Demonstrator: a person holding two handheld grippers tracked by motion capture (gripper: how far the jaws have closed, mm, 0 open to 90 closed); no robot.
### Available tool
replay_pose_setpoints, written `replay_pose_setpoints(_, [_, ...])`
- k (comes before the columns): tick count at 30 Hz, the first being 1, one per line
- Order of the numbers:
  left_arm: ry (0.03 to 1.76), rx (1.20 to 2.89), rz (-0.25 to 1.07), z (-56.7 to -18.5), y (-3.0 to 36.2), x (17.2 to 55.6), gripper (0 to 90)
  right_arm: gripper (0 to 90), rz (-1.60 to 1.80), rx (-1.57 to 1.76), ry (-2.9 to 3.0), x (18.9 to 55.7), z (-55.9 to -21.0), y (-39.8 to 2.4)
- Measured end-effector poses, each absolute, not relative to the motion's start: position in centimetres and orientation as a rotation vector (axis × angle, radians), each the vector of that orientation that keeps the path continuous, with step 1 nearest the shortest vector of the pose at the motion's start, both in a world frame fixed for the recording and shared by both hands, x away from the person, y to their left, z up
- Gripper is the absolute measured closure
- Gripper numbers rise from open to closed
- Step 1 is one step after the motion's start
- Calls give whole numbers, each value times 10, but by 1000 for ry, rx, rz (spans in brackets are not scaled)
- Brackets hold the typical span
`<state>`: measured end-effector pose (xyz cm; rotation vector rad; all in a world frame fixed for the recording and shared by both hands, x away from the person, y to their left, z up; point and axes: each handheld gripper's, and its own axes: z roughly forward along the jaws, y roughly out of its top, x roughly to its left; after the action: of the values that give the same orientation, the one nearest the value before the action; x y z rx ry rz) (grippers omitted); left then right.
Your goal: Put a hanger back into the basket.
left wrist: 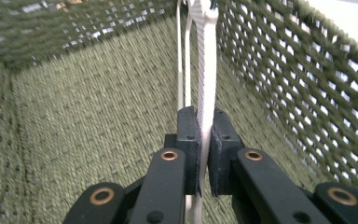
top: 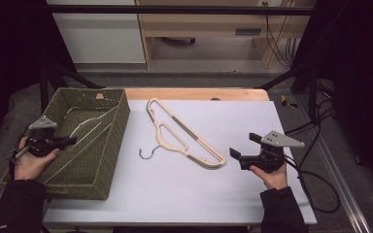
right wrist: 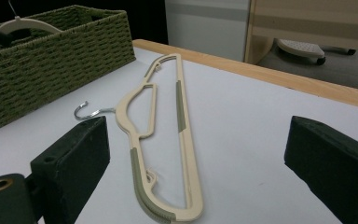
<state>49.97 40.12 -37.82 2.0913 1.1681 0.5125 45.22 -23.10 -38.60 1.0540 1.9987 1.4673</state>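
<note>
**Hanger held inside basket, second hanger on table**

Your left gripper (left wrist: 204, 154) was pinching a white hanger (left wrist: 206, 70) between its pads, jaws nearly together, down inside the green woven basket (top: 119, 121). The hanger ran away from the jaws toward the basket's far wall, close along one side wall. Your right gripper (top: 243, 148) rested over the white table (top: 175, 194), jaws spread wide with nothing between them. Just beyond it a cream hanger (top: 184, 136) lay flat on the table, well apart from the basket, its metal hook (top: 148, 154) pointing toward the basket
</note>
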Motion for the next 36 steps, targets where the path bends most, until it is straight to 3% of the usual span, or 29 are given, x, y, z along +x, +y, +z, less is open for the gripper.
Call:
replay_pose_setpoints(9, [1125,2210,488,-381,382,494,805,72,1468,1048,2006,451,-386,-230])
replay_pose_setpoints(17, [1155,2188,430,-388,376,492,751,72,1473,1041,2011,451,-386,-228])
replay_pose_setpoints(36, [1111,2323,440,-391,364,492,561,72,1472,1039,2020,451,-387,-226])
